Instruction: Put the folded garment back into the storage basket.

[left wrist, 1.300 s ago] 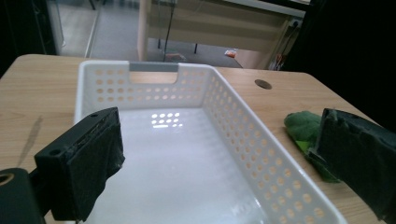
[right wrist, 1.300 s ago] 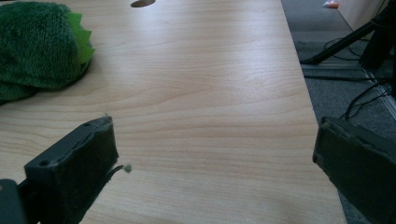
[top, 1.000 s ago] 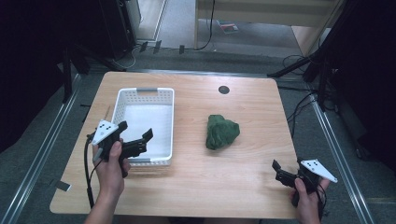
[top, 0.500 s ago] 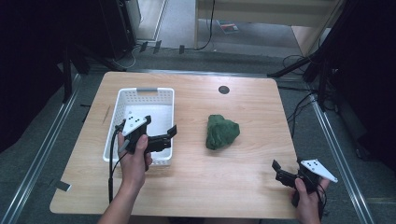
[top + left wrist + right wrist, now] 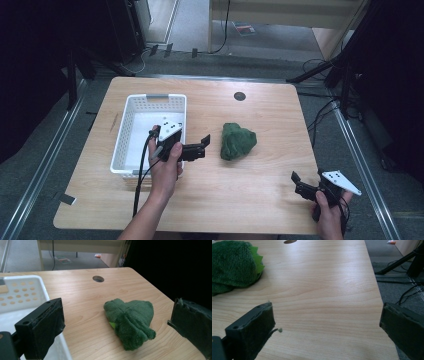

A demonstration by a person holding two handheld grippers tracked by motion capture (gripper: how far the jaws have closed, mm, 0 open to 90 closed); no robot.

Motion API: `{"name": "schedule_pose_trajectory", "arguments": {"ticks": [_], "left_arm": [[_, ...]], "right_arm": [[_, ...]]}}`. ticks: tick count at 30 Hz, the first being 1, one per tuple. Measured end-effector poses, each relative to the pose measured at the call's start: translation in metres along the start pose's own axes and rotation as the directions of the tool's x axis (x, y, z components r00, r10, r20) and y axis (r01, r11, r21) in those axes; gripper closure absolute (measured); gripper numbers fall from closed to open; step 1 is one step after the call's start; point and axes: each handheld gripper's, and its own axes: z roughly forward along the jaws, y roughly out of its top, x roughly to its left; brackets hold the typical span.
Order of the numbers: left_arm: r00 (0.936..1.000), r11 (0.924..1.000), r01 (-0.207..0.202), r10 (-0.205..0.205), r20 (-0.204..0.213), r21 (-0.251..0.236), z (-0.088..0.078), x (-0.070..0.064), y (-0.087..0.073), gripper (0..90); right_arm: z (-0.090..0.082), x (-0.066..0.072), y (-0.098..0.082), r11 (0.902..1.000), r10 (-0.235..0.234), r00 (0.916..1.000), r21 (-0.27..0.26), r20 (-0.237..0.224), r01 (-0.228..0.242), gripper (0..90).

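1. My left gripper [image 5: 202, 146] hangs just off the right wall of the white basket [image 5: 131, 117], jaws spread wide with nothing between them, pointing at the green plush toy [image 5: 238, 141].
2. The toy lies on the bare wooden table [image 5: 260, 195], to the right of the basket and apart from it; in the left gripper view it sits between my two pads [image 5: 45, 325], farther off, not yet inside them.
3. I judge the step in hand to be the reach for the toy, probably to drop it into the basket.
4. To do it well I would keep the jaws at this full spread and come in low, so one pad passes each side of the thick middle of the plush rather than its floppy end.
5. It looks soft and squashy, so I would close firmly and deep; a shallow pinch on the fur could slip out on the lift.
6. I would lift clear of the basket's rim before swinging back over it, since the wall stands between the toy and the inside.
7. My right gripper [image 5: 306, 186] rests at the table's near right corner, well away from the basket, jaws also released and empty; I would leave it parked there, out of the left's path.
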Motion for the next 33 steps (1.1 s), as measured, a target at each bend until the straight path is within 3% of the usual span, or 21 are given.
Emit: {"name": "schedule_pose_trajectory", "arguments": {"ticks": [1,10,15,21,26,28,33], "left_arm": [[0.9995,0.9995,-0.030,0.030,-0.013,-0.001,0.005,-0.009,0.000,0.0],[0.9986,0.9975,-0.041,0.039,0.034,0.058,0.041,-0.039,-0.004,0.0],[0.9984,0.9943,-0.051,0.048,0.031,0.093,0.058,-0.051,-0.009,0.0],[0.9982,0.9898,-0.055,0.052,0.029,0.131,0.075,-0.057,-0.019,0.0],[0.9994,0.9816,-0.034,0.032,0.015,0.188,0.094,-0.055,-0.031,0.0],[0.9996,0.9748,-0.028,0.025,0.016,0.221,0.104,-0.054,-0.038,0.0],[0.9996,0.9666,-0.026,0.023,0.013,0.255,0.116,-0.055,-0.048,0.0]], "right_arm": [[0.000,0.000,0.000,1.0000,-0.002,1.0000,0.000,-0.001,0.002,0.0],[0.000,0.000,0.000,1.0000,-0.003,1.0000,0.002,-0.004,0.003,0.0],[0.001,-0.001,0.000,1.0000,-0.005,1.0000,0.002,-0.007,0.005,0.0],[0.001,-0.001,0.000,1.0000,-0.002,1.0000,0.004,-0.008,0.002,0.0],[0.001,-0.001,0.000,1.0000,-0.003,1.0000,0.004,-0.009,0.003,0.0],[0.001,-0.001,0.000,1.0000,-0.003,1.0000,0.005,-0.010,0.003,0.0],[0.001,-0.001,0.000,1.0000,-0.002,0.9999,0.005,-0.012,0.002,0.0]]}}
